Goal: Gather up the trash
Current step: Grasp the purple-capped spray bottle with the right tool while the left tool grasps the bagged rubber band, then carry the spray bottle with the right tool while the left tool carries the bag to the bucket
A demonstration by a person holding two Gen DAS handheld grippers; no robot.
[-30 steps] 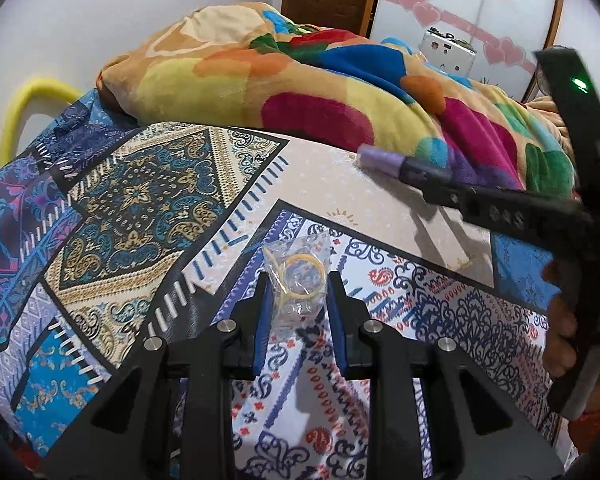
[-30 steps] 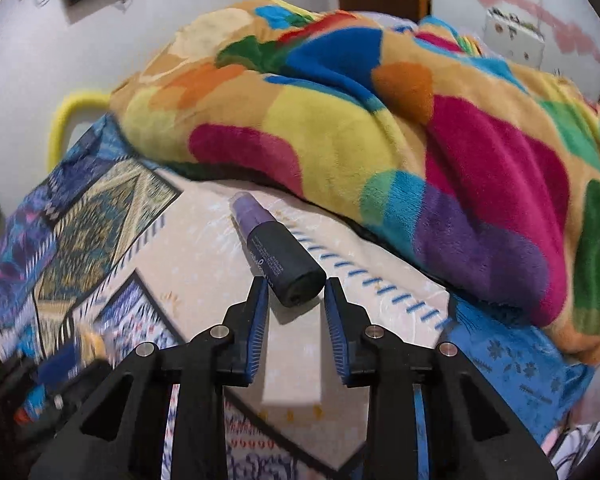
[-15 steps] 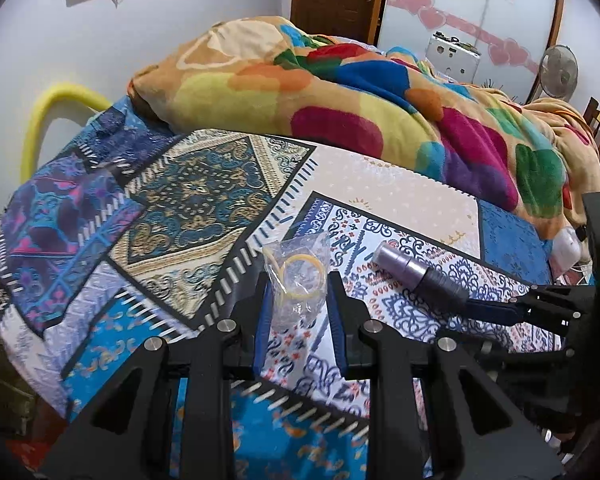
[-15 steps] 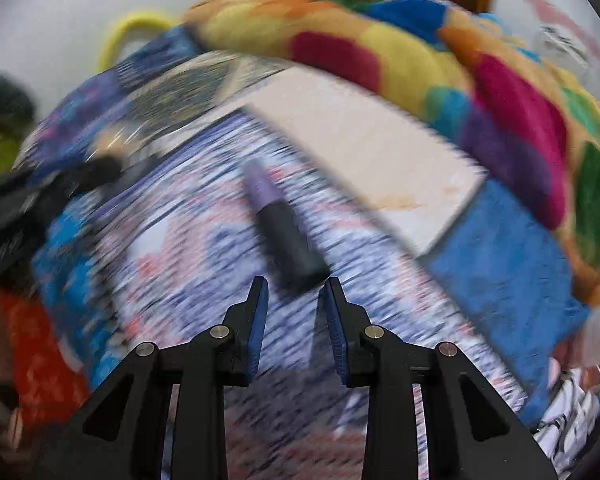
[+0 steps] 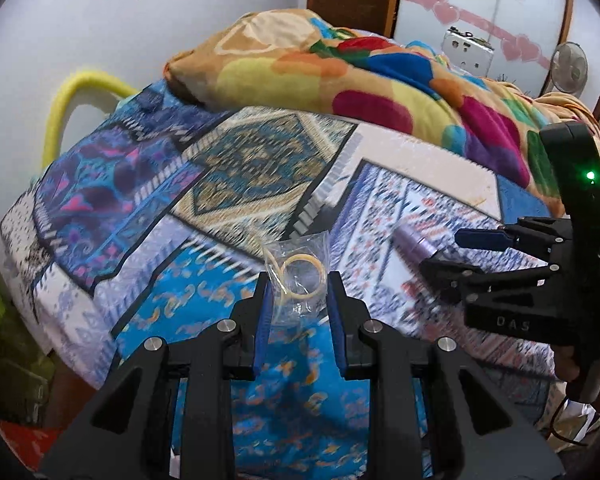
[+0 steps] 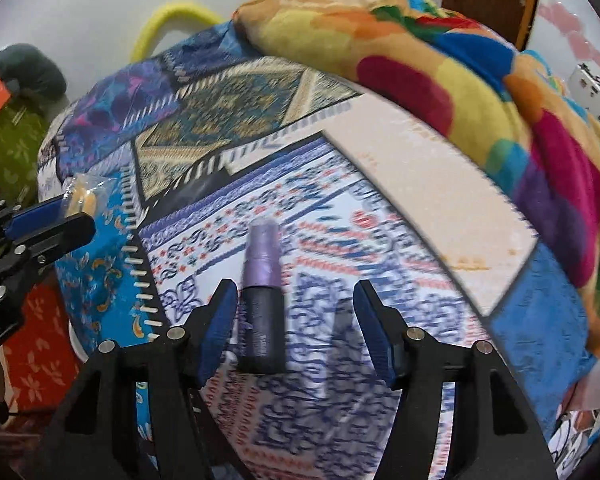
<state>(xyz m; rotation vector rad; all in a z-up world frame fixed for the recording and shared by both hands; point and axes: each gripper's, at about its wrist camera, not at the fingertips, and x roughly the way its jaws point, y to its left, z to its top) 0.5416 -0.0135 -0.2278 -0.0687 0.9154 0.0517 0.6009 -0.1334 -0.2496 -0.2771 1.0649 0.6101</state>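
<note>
My left gripper (image 5: 298,300) is shut on a clear plastic bag (image 5: 298,276) with a yellow ring inside, held above the patterned bed sheet (image 5: 236,168). The bag also shows in the right wrist view (image 6: 82,194), at the left edge. My right gripper (image 6: 296,312) is open. A purple and black bottle (image 6: 262,300) sits between its fingers, close against the left finger, the right finger apart from it. In the left wrist view the bottle (image 5: 414,242) shows between the right gripper's fingers (image 5: 480,238).
A multicoloured blanket (image 5: 360,80) is heaped along the far side of the bed. A yellow padded rail (image 5: 80,92) stands at the bed's far left. Green and red cloth (image 6: 16,148) lies beside the bed on the left. A fan (image 5: 568,68) and door stand behind.
Both grippers have drawn back toward the bed's near edge. My right gripper has opened wide; the bottle it gripped now sits loose between its fingers. The left still holds the bag.
</note>
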